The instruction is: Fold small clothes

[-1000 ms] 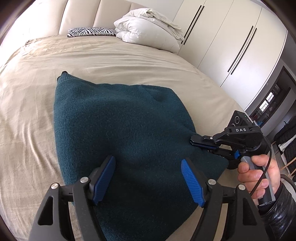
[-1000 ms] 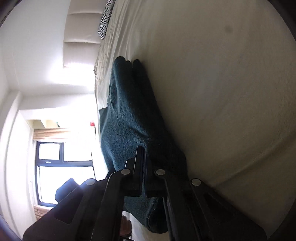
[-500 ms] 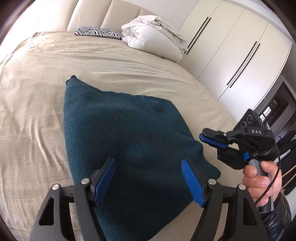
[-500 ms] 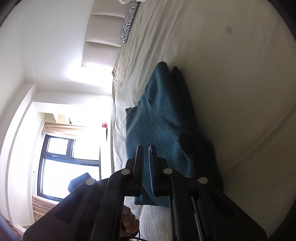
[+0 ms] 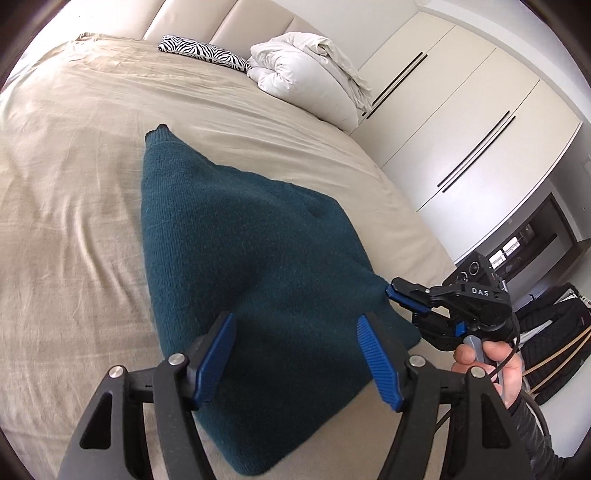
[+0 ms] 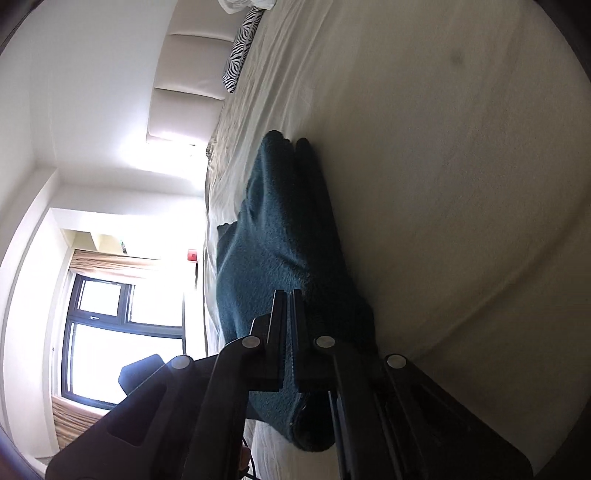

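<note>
A bedroom in a private home; a wide bed under a beige sheet fills the left and centre of the left wrist view; a padded cream headboard runs along the top of the frame, with a zebra-print pillow and a bundled white duvet lying against it; floor-to-ceiling white wardrobe doors with long dark handles occupy the upper right. In the right wrist view, turned on its side, a dark-framed window with tan curtains glows at lower left, set in plain white walls; the same zebra-print pillow appears at top centre.
</note>
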The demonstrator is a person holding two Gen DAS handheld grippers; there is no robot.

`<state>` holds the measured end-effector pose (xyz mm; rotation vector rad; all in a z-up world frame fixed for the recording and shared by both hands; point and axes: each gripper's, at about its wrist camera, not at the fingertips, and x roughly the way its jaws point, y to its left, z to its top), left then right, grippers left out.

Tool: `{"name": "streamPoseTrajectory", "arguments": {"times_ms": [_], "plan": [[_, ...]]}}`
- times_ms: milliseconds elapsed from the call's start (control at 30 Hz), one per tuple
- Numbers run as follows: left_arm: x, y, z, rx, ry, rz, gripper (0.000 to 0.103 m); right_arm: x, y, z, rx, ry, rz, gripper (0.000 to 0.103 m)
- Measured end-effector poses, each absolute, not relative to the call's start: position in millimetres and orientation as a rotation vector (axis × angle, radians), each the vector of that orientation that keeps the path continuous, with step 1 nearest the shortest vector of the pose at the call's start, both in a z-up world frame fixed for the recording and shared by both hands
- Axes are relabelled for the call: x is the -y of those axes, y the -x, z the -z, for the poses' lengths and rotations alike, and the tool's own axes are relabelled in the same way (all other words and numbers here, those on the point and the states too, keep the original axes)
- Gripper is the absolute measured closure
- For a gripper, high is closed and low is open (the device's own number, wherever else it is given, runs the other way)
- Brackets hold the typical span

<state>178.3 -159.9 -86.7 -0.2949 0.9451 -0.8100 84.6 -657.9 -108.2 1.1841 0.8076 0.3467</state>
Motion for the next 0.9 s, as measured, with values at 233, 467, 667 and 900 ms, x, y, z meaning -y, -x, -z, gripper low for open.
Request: {"name": "streamPoseTrajectory", "arguments": {"times_ms": [233, 467, 667, 900], "plan": [[166.9, -156.3, 103.9, -0.982, 0.236, 0.822, 0.032, 631.1, -70.1, 129.2, -0.963, -1.109, -0.351, 0.097], [141.5, -161.8, 95.5, -0.999, 0.304, 0.861, 0.036, 649.9, -47.7, 140.0, -0.932, -1.156, -0.359, 0.103], [132.3, -194.5, 61.4, -0.913, 0.333, 0.847, 0.032, 642.4, -75.3, 66.6, -0.869, -0.996, -0.452, 0.098], [170.3, -250.5, 69.9, -0.968, 0.268, 0.749, 0.030, 626.6, -191.8, 56.8, -0.899, -0.940, -0.386, 0.066]]}}
